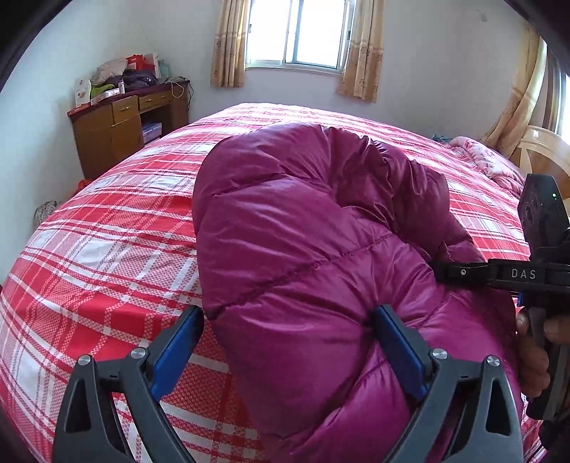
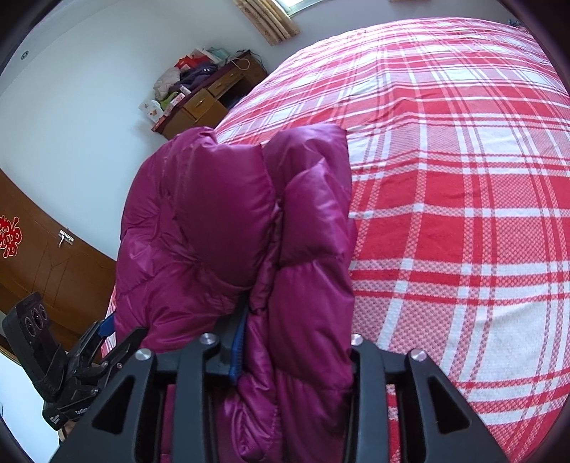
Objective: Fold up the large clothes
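surroundings: wooden desk (image 1: 128, 131) beyond bed (image 1: 107, 256), window (image 1: 297, 34) behind | jacket (image 1: 320, 249): folded on bed, long axis toward window | left gripper (image 1: 288, 320): jaws wide, astride jacket hem, no grip | right gripper (image 2: 297, 342): jaws partly open, jacket fold between

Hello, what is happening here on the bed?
A person with a gripper in each hand is folding a magenta puffer jacket on a red plaid bed. The left gripper stands wide open around the jacket's edge. The right gripper has jacket folds between its jaws.
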`<state>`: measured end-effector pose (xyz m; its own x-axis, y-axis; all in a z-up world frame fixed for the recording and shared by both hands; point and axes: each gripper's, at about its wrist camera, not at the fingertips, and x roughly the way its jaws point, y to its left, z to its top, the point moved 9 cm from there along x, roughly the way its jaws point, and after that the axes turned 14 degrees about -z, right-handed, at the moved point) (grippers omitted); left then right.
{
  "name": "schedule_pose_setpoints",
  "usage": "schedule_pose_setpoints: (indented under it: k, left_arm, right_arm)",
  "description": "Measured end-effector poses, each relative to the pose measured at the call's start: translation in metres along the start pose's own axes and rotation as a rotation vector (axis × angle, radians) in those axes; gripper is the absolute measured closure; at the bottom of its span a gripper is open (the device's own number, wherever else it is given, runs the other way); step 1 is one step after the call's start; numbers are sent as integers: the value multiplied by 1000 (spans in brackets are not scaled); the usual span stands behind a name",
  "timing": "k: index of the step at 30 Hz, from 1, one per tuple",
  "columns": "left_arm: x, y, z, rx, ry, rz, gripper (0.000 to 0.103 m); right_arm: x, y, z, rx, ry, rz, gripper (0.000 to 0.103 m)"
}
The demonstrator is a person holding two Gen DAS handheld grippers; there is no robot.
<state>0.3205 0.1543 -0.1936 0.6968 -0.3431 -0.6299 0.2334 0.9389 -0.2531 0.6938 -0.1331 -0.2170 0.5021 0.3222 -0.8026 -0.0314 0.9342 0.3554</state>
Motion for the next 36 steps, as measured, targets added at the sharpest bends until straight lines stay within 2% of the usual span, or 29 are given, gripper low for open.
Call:
schedule_pose_setpoints:
  k: [7, 11, 14, 19, 22, 24, 31, 36]
  left_arm:
    - [-11, 3, -1, 32, 4, 16, 7]
    - [-24, 1, 2, 74, 3, 41, 7]
    - [-34, -2, 6, 100, -9, 50, 7]
    - [-59, -13, 20, 119, -68, 41, 7]
    - [-75, -20, 31, 130, -118, 32, 7]
    - [-85, -24, 37, 134, -145, 19, 7]
    - [-112, -41, 49, 161, -208, 14, 7]
    - [-121, -45, 54, 158, -231, 11, 7]
  right_arm:
    - [-9, -3, 0, -20, -26, -70, 56]
    - [-28, -4, 4, -41, -87, -113, 52]
    - [-46, -11, 7, -30, -138, -153, 35]
    - [-88, -11, 4, -47, -227, -222, 34]
    - [-114, 1, 1, -99, -305, -246, 26]
    - [-127, 13, -2, -137, -341, -262, 24]
    - [-153, 37, -2, -186, -403, -265, 23]
    - [-158, 44, -8, -196, -414, -260, 22]
